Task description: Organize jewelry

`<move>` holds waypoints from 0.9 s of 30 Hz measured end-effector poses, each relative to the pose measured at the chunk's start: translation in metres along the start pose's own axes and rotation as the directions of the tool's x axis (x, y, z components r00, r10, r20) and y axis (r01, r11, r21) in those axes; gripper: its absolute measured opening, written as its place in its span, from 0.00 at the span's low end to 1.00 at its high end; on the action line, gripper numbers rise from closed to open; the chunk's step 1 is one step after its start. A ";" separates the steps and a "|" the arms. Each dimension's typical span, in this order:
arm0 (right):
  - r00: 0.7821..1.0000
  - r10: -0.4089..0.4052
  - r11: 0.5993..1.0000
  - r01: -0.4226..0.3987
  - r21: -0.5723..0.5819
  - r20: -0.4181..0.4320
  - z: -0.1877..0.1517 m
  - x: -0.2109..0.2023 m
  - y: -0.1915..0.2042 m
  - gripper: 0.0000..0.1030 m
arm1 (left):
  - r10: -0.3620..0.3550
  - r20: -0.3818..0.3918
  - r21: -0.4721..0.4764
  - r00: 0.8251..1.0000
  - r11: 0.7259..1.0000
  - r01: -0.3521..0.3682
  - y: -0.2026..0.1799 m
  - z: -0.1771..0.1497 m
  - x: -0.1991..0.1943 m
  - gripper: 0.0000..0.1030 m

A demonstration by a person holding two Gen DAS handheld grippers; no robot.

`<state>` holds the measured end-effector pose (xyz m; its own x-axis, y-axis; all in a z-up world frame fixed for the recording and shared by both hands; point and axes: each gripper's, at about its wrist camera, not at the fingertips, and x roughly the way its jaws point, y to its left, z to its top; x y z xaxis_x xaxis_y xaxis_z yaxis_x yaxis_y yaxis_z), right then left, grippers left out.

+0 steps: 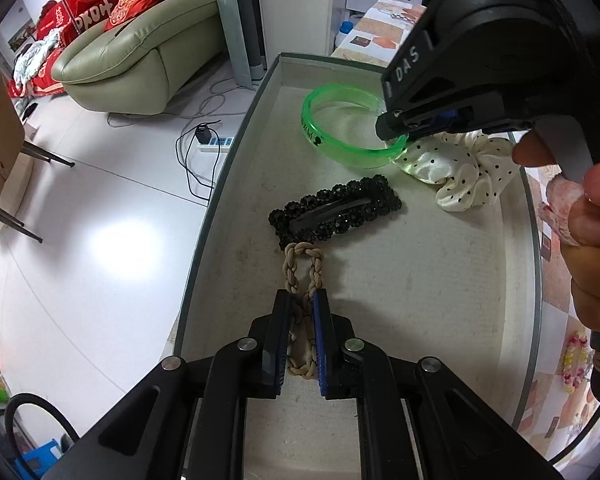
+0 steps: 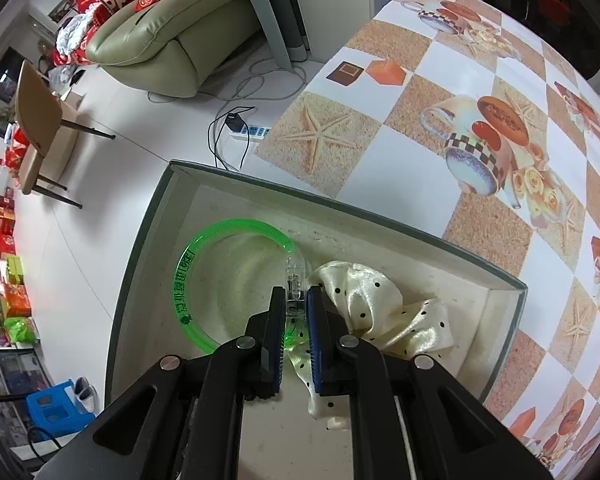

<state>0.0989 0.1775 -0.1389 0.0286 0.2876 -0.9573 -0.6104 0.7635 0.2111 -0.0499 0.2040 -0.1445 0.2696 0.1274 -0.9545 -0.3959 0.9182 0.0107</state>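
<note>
Pinching beige braided hair tie [image 1: 300,300] in left gripper [image 1: 301,320], translucent green bangle [image 2: 228,280] in right gripper [image 2: 296,308]; slippery bangle likely slipping free.

Translucent green plastic bangle [image 2: 188,292] looks glossy; cream polka-dot satin scrunchie [image 2: 380,304] shiny; black beaded hair clip [image 1: 336,212] sparkly; beige braided cord hair tie [image 1: 300,280] matt.

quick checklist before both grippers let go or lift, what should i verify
1. Left gripper jaws closed on the beige braided hair tie: ok.
2. Right gripper jaws closed on the green bangle at its clear section: ok.
3. Hair tie's far end clear of the black beaded clip: not ok, touching.
4. Bangle clear of the polka-dot scrunchie: not ok, touching.
5. Both items over the tray: ok.
6. Bangle resting on the tray floor: cannot tell.
</note>
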 end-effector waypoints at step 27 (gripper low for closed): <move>0.965 0.190 0.944 -0.230 0.236 0.179 -0.061 -0.092 -0.099 0.83 | 0.067 0.061 0.109 0.996 0.991 -0.073 -0.033 0.017 -0.026 1.00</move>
<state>0.1089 0.0404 -0.0840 0.0531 0.5262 -0.8487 -0.3957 0.7914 0.4659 -0.0285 0.1764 -0.1150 0.2951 0.2112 -0.9318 -0.3165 0.9418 0.1132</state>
